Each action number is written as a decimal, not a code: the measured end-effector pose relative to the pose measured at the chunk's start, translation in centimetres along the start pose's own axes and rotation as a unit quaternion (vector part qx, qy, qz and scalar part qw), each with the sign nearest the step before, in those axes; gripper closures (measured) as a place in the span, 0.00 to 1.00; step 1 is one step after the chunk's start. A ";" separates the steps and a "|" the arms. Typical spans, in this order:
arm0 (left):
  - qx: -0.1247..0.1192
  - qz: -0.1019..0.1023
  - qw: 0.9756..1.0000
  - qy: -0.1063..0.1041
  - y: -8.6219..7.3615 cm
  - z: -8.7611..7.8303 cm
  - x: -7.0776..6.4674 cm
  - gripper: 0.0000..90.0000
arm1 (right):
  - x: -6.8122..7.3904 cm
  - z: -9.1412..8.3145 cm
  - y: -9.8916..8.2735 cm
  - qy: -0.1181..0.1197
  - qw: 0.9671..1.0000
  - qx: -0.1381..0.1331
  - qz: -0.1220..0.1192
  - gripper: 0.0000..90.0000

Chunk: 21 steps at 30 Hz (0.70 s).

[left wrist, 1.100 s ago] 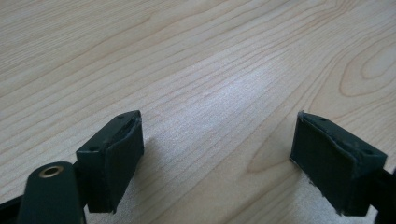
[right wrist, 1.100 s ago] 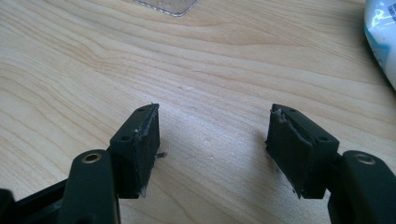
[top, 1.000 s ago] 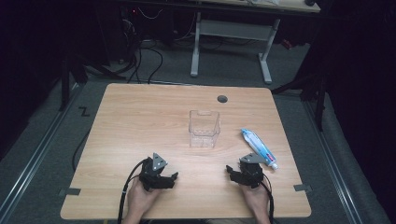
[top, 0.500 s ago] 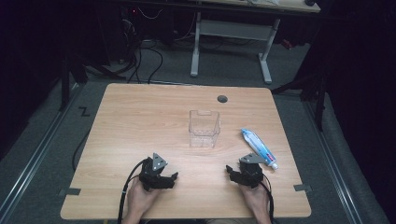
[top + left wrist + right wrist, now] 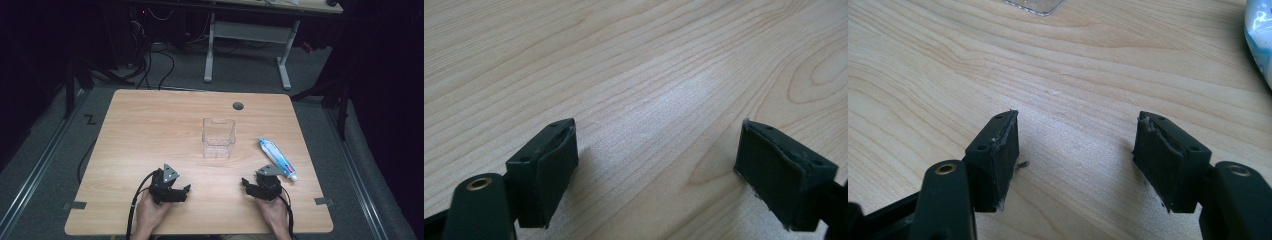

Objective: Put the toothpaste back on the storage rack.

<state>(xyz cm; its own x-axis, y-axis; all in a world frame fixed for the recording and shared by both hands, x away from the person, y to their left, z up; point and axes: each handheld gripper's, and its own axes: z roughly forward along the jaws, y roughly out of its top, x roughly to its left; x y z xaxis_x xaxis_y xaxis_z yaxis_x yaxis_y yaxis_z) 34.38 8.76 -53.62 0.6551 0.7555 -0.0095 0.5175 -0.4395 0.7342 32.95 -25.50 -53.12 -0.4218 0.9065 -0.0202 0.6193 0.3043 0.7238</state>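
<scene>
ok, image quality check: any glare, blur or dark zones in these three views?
High view: table evenly lit, surroundings nearly black; clear container low in contrast, toothpaste tube distinct. Left gripper view: soft glare patch on the wood between the open left tool pads, which look slightly soft. Right gripper view: right tool open, wood grain sharp, tube overexposed at the right edge.

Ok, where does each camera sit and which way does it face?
High view: above the near edge, looking forward and down at the table; forearms, left gripper, right gripper.
Left gripper view: low over bare wood; own open jaws.
Right gripper view: low, toward the clear container and toothpaste tube; open jaws.
Shared: both things also show from above.
</scene>
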 end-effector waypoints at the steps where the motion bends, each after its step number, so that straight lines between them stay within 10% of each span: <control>1: 0.000 0.000 1.000 0.000 0.0 0.0 0.0 0.19 | 0.0 0.0 0.0 0.002 1.000 0.000 -0.002 0.37; 21: 0.000 -0.001 1.000 0.000 0.0 0.0 0.0 0.19 | -0.9 -2.5 -0.4 0.008 0.999 -0.045 -0.003 0.54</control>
<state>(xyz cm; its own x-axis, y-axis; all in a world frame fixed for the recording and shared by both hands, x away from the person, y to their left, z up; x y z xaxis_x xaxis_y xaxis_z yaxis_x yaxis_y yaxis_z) 34.38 8.76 -53.62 0.6545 0.7560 -0.0108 0.5185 -0.4384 0.7342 31.38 -27.15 -51.67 -0.4362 0.8998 -0.0131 0.5553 0.2806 0.7829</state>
